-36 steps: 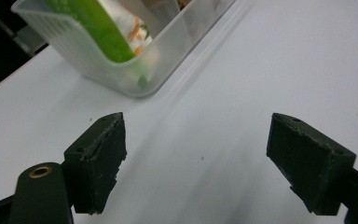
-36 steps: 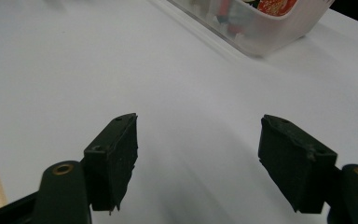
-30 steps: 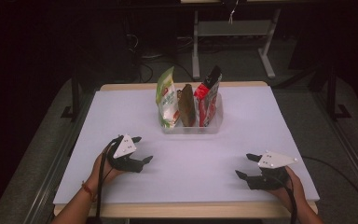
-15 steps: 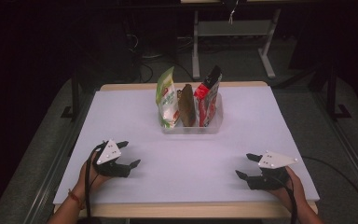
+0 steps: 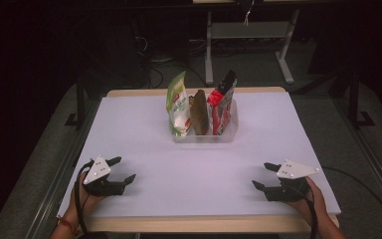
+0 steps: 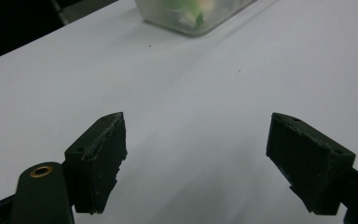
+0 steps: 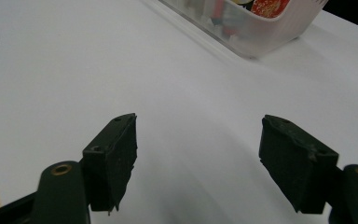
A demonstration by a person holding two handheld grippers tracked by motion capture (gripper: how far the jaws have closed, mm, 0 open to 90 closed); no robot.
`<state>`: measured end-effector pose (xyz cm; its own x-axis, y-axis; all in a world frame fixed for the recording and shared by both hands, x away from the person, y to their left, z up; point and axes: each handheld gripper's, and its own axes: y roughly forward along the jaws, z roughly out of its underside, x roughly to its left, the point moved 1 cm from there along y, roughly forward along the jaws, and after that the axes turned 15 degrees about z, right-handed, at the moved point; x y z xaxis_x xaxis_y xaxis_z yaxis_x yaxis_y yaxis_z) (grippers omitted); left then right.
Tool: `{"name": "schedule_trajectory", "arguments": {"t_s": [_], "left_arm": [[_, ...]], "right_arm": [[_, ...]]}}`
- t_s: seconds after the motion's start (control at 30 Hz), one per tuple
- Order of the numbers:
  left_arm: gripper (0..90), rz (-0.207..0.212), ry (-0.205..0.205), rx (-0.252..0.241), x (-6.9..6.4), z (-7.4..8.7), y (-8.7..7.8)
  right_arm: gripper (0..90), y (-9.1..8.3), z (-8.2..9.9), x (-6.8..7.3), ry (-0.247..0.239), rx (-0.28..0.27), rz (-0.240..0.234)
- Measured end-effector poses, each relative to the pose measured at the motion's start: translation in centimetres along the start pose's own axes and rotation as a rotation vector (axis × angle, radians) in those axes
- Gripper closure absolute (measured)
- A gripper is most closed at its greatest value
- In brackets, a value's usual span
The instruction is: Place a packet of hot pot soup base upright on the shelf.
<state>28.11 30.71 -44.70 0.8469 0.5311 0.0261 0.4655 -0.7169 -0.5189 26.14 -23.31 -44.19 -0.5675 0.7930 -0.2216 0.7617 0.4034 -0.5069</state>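
Where the white counter (image 5: 144, 134) reaches its near left corner, the left tongs (image 5: 124, 170) sit low over the bare sheet, held by a hand (image 5: 87, 196) that comes in from the bottom edge, a band on its wrist; the jaws stand wide apart with nothing between them, and the left gripper view shows only blank white surface in the gap. The sheet itself is plain and pale, slightly shadowed under each tool, laid over a wooden top whose light edge shows along the front and back. Toward the middle, near the far edge, stands a clear plastic bin (image 5: 205, 135), well apart from both tongs. In it three snack packets stand upright side by side: a green and white bag (image 5: 177, 102) at the left, a brown packet (image 5: 199, 112) in the middle, a red bag (image 5: 222, 104) with a black top at the right. The bin's corner shows at the top of each gripper view (image 6: 193, 16) (image 7: 251, 28). At the near right corner the right tongs (image 5: 264, 175) rest just above the sheet in the other hand (image 5: 316, 199), jaws likewise spread wide and empty. Around the counter the room is dark: grey floor, black cables, and the pale legs of a metal stand (image 5: 248, 37) behind.
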Motion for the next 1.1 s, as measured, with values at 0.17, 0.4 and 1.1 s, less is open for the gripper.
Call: {"name": "schedule_trajectory", "arguments": {"t_s": [0.17,0.4,1.1], "left_arm": [[19.1,-0.007,-0.044,-0.046,0.0,0.6,-0.9],[20.3,-0.022,-0.04,-0.099,-0.5,0.5,-1.8],[20.8,-0.01,-0.029,-0.113,-0.9,0.4,-2.1]], "right_arm": [[27.1,0.0,0.0,-0.1,0.0,-0.002,-0.001],[27.2,0.0,0.1,-0.3,0.007,-0.003,0.002],[27.2,-0.4,0.1,-0.2,-0.003,-0.006,0.009]]}}
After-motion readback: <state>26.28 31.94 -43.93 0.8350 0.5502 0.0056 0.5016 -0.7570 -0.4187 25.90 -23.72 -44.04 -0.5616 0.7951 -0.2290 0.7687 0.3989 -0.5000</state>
